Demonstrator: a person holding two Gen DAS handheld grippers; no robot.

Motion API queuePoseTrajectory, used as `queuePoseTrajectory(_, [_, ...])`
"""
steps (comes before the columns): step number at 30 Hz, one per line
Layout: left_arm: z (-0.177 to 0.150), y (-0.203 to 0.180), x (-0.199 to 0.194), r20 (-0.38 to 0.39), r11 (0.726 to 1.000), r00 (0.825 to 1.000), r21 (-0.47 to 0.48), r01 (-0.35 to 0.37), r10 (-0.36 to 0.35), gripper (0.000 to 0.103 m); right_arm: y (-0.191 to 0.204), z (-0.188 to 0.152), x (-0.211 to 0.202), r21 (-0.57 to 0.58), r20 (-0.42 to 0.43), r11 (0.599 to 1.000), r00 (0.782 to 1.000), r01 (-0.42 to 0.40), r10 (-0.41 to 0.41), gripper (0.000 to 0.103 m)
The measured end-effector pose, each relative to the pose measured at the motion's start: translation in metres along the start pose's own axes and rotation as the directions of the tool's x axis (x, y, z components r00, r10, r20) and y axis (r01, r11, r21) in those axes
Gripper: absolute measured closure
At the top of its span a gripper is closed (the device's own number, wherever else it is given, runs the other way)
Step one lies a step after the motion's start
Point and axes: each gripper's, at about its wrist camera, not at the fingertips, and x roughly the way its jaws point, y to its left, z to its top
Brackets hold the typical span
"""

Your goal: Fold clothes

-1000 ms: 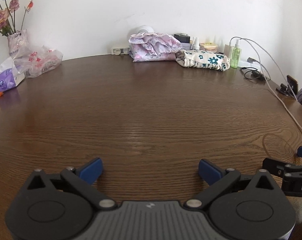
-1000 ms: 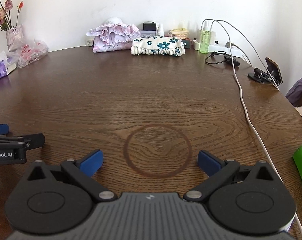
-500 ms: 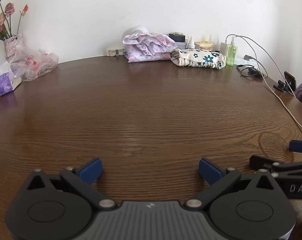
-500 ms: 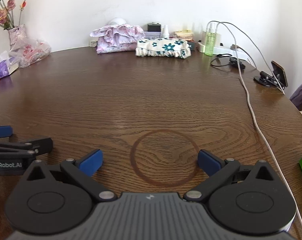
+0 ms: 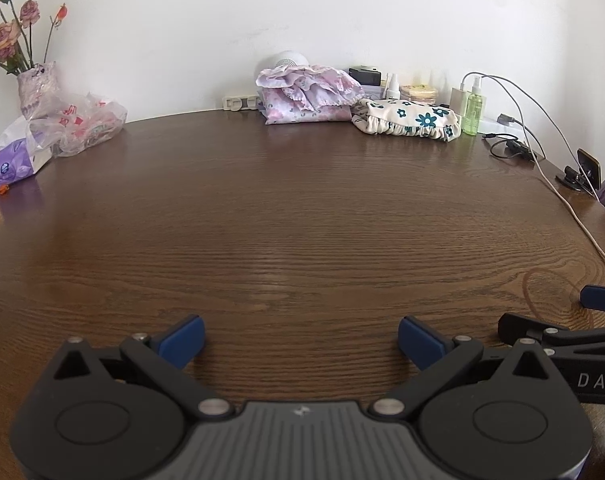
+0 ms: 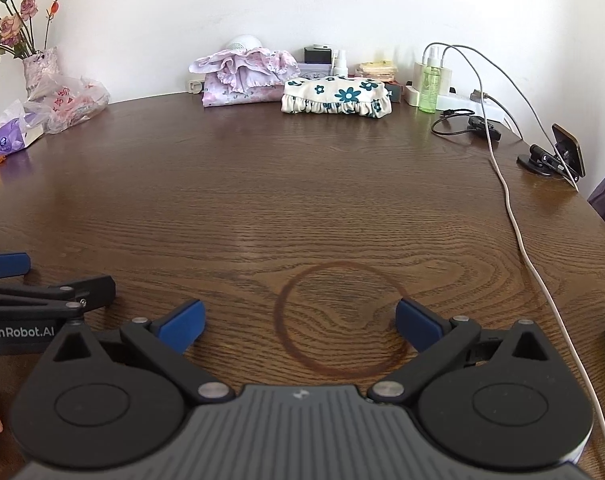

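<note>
Two folded garments lie at the far edge of the brown wooden table [image 5: 302, 208]: a pink frilly one [image 5: 308, 94] and a cream one with blue flowers [image 5: 408, 122]. Both also show in the right wrist view, the pink one [image 6: 244, 76] and the flowered one [image 6: 336, 96]. My left gripper [image 5: 300, 342] is open and empty, low over the near table. My right gripper [image 6: 298, 326] is open and empty over a dark ring stain [image 6: 340, 320]. Each gripper shows at the side of the other's view.
A vase of roses [image 5: 34, 84], plastic bags [image 5: 82, 124] and a tissue pack [image 5: 14, 162] stand at the far left. A green spray bottle [image 6: 430, 86], chargers, a white cable [image 6: 514, 216] and a phone on a stand [image 6: 564, 152] line the right side.
Both grippers have drawn back slightly from the far garments and tilted a little; the jaws stay open. Nothing was picked up.
</note>
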Motion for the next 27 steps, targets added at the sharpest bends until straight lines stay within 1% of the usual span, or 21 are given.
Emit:
queuePoseTrajectory(3, [-0.0005,0.0005,-0.0005,0.0,1.0,1.0,-0.003,-0.004,0.004,0.0,-0.0001,-0.0003,-0.0005,-0.003,0.001,1.0,1.0,-0.01,0.01,0.001])
queuePoseTrajectory(27, [-0.0005,0.0003,-0.001,-0.001,1.0,1.0,-0.005,-0.007,0.007,0.0,0.002,0.0006,-0.001,-0.009,0.001,1.0,1.0,-0.007,0.007,0.001])
